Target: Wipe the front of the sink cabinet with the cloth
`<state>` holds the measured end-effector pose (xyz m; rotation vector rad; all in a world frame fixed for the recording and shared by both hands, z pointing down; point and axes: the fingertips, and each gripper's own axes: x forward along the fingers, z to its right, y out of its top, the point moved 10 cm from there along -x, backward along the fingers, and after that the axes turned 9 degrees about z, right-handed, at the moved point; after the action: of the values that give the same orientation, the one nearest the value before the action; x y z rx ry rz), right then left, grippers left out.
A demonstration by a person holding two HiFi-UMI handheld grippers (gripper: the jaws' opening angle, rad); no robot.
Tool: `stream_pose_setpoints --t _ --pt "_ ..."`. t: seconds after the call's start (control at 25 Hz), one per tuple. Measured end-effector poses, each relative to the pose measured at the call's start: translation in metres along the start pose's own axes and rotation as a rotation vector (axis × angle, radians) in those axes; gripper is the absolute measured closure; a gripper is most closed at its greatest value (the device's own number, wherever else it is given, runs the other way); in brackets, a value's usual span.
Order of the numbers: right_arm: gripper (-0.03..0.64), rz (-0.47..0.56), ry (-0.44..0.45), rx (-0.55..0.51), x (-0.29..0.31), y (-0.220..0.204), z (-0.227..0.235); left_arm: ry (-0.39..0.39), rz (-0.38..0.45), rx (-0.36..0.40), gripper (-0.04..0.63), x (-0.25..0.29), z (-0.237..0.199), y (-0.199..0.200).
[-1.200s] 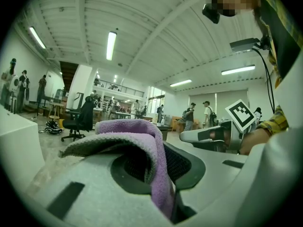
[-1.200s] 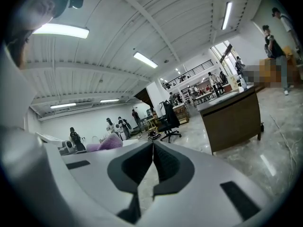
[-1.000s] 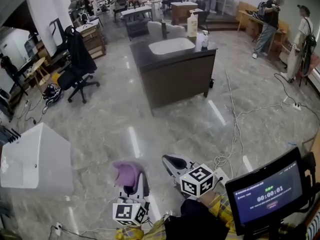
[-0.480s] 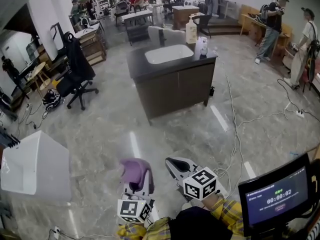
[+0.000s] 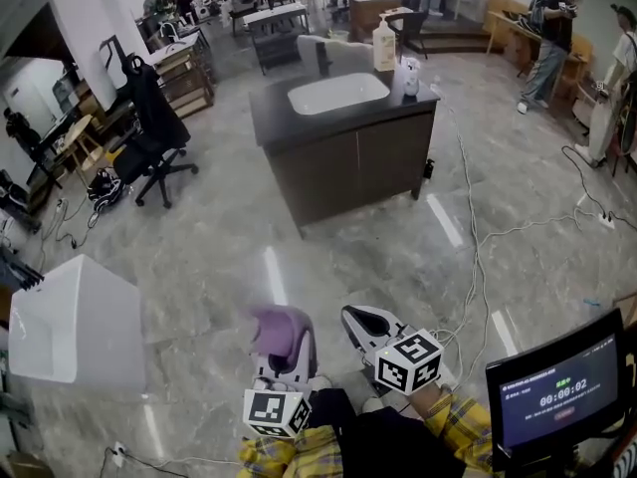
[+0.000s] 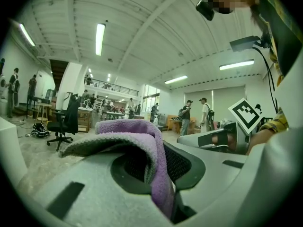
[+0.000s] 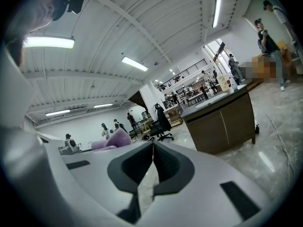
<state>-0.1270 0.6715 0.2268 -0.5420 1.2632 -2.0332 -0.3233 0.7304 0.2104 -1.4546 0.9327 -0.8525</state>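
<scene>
l gripper (image 5: 287,366) clamped on purple cloth (image 5: 276,329): soft, light, draped over the jaws. prob floppy, so grip deep in the bunch. r gripper (image 5: 364,323) closed, empty. sink cabinet (image 5: 348,162) well ahead across floor, front not yet wiped.

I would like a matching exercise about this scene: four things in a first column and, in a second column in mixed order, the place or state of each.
Column 1
1. purple cloth
2. right gripper
3. soap bottle
4. office chair

Column 2
A. stands on top of the sink cabinet
B. shut, with nothing between its jaws
C. clamped in the left gripper
D. on the floor, left of the cabinet in the head view

Pairs: 1-C, 2-B, 3-A, 4-D
</scene>
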Motion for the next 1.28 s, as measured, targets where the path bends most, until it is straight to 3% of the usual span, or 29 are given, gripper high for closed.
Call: stream_pose_setpoints --t 0.24,0.6,1.28 --pt "0.612 -0.008 -0.034 0.014 0.017 0.003 0.017 -0.046 0.0 0.009 0.538 0.035 -0.013 0.003" --pt "0.612 -0.015 -0.092 -0.004 0.075 0.012 0.048 -0.1 -0.018 -0.015 0.538 0.098 -0.065 -0.008" --pt "0.612 -0.017 -0.081 -0.027 0.192 0.026 0.072 -0.103 -0.026 0.007 0.538 0.162 -0.165 -0.008"
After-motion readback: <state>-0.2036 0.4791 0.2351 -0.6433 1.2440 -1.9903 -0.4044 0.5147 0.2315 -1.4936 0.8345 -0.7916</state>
